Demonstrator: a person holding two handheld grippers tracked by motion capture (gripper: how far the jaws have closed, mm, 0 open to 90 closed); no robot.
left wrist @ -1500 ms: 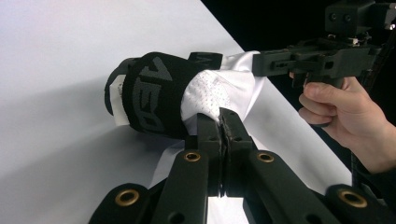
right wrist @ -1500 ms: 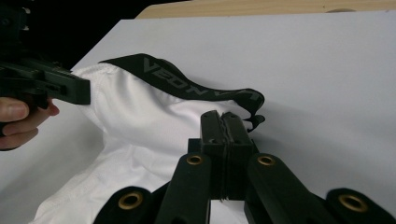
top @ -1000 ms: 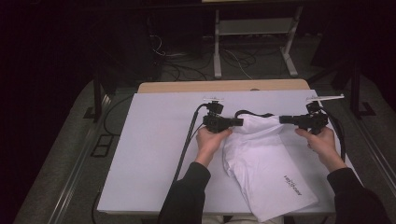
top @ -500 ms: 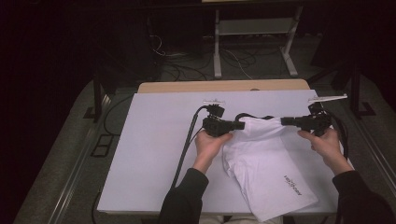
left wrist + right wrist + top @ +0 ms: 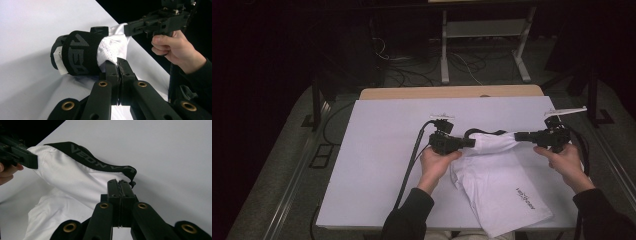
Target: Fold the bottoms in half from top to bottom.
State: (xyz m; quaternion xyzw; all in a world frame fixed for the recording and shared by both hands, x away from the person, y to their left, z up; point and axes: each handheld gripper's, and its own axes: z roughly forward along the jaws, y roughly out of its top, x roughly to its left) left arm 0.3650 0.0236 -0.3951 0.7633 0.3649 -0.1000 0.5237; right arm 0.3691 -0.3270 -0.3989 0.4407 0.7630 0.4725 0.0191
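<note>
A white garment (image 5: 499, 182) with a black lettered waistband (image 5: 484, 133) lies on the white table top (image 5: 377, 165), its top edge lifted between the two grippers. My left gripper (image 5: 472, 142) is shut on the left end of that edge; in the left gripper view its jaws (image 5: 119, 65) pinch white cloth (image 5: 112, 48) beside the bunched waistband (image 5: 80, 53). My right gripper (image 5: 518, 136) is shut on the right end; in the right gripper view the jaws (image 5: 120, 184) clamp cloth just under the waistband (image 5: 100, 165). The garment's lower part reaches the table's front edge.
A wooden board edge (image 5: 452, 92) shows behind the white table top. Beyond it, on the dark floor, stand a metal frame (image 5: 482, 45) and loose cables (image 5: 387, 55). A black cable (image 5: 409, 165) trails from the left gripper across the table's left half.
The left gripper has slid slightly leftward with the cloth, pulling the top edge tauter between the two grippers. The right gripper has stayed nearly in place.
</note>
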